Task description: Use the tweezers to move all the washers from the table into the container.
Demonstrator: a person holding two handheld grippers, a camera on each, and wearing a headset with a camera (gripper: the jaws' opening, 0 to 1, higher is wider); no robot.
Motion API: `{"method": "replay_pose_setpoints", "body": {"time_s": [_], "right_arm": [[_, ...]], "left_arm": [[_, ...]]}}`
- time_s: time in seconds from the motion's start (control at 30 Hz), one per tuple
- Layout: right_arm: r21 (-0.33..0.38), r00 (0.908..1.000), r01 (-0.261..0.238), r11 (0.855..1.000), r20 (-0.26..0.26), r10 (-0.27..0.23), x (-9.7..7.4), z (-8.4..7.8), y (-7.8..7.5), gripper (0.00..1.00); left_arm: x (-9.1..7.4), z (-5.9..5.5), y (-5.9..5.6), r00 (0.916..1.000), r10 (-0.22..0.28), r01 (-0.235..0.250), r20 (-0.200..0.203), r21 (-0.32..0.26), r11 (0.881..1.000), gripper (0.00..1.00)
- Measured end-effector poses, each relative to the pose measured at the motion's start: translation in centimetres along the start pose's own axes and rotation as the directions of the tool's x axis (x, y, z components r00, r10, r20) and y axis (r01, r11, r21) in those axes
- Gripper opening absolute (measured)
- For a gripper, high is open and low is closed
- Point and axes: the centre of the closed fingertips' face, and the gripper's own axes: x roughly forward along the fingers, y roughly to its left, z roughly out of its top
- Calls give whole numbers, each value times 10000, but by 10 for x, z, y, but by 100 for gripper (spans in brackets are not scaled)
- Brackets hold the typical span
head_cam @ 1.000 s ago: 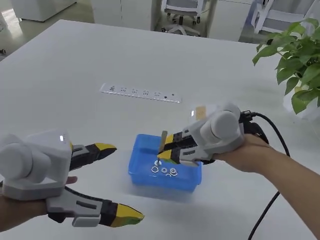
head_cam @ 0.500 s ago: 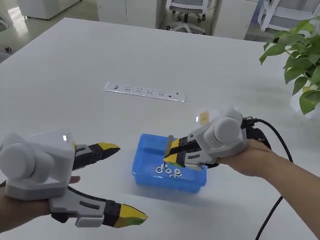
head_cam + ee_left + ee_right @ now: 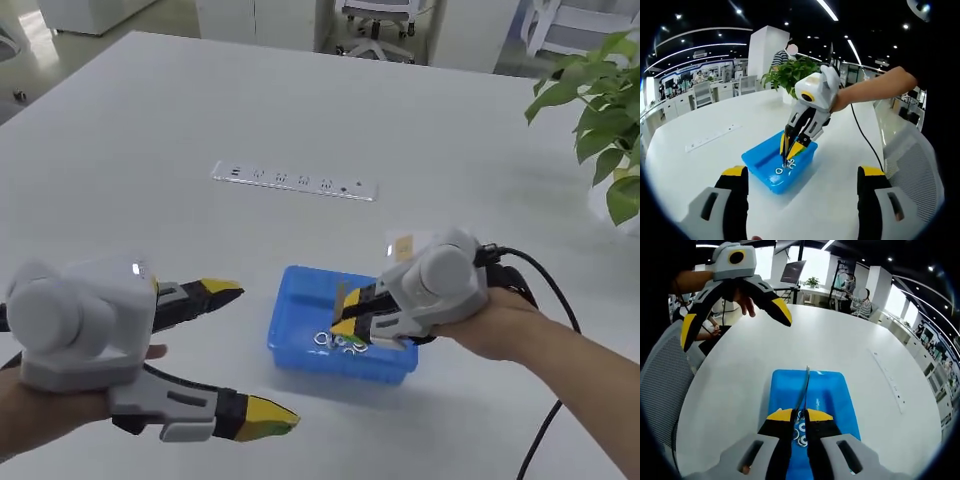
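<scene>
washers (image 3: 340, 343): several lie in the blue container (image 3: 300, 290) | right gripper (image 3: 345, 318): clamps tweezers (image 3: 804, 387), tips down inside container | left gripper (image 3: 258, 355): jaws wide apart, empty, beside container | progress: likely near done

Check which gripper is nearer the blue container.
Right. The right gripper hangs directly over the blue container, shut on the tweezers, whose tips reach down by the washers. The left gripper is open, off to the container's left above the table, clear of it.
</scene>
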Motion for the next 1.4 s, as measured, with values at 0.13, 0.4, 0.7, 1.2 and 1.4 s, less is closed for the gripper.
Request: {"method": "replay_pose_setpoints", "body": {"time_s": [0.13,0.4,0.7,1.2,1.4], "right_arm": [[57,10000,-63,10000,-33,63,2,-3,2,9],[106,9999,-139,9998,-69,139,5,-8,5,10],[121,9998,-197,9997,-27,197,7,-9,5,10],[-40,9998,-199,9998,-97,199,6,-10,7,10],[-177,9997,-222,9996,-136,220,6,-10,8,10]], "left_arm": [[3,1,1,10000,-32,32,-31,43,10000,95],[14,4,7,9990,-307,318,-311,358,9989,86],[34,17,13,9953,-882,906,-398,622,9939,62],[63,24,27,9936,-989,1074,-547,1853,9768,24],[69,23,24,9890,-1281,1414,-742,2180,9656,14]]}}
